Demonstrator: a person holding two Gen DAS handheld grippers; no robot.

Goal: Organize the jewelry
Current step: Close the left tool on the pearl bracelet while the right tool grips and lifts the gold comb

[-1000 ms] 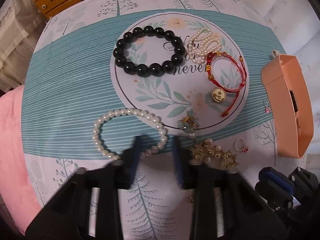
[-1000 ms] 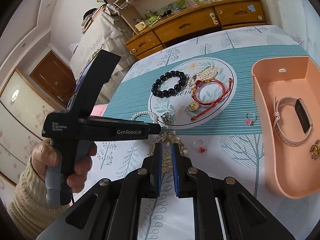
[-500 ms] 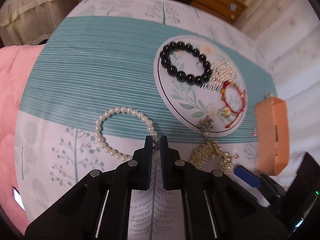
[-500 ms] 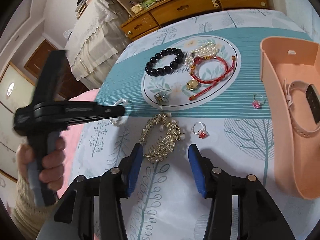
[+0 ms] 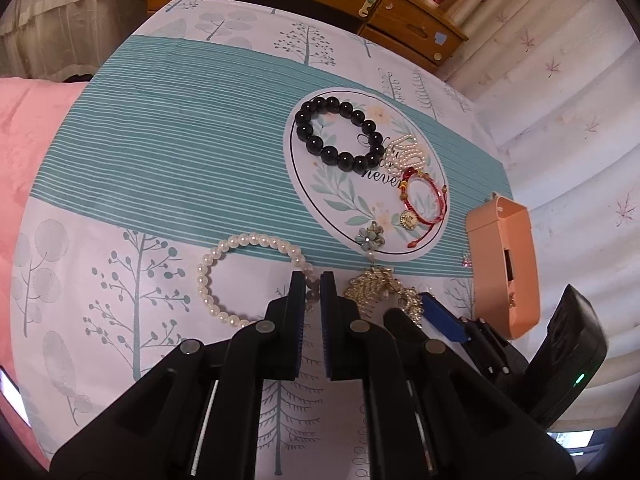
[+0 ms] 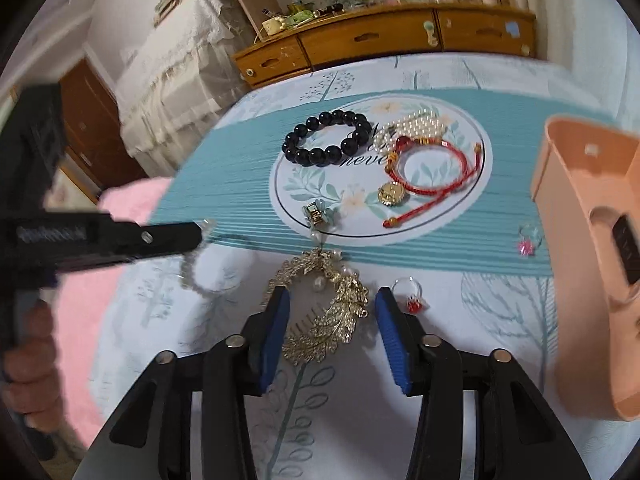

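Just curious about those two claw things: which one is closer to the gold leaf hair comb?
Right. The right gripper is open with the gold leaf hair comb between its fingers. The left gripper is off to the comb's left, shut on the white pearl bracelet.

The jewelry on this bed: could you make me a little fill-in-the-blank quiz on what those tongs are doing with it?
1. The left tongs are shut on the white ____ bracelet.
2. The right tongs stand ____ around the gold leaf hair comb.
3. The black bead bracelet lies on the round ____.
4. The tray at the right is ____ in colour.

Missing words: pearl; open; mat; peach
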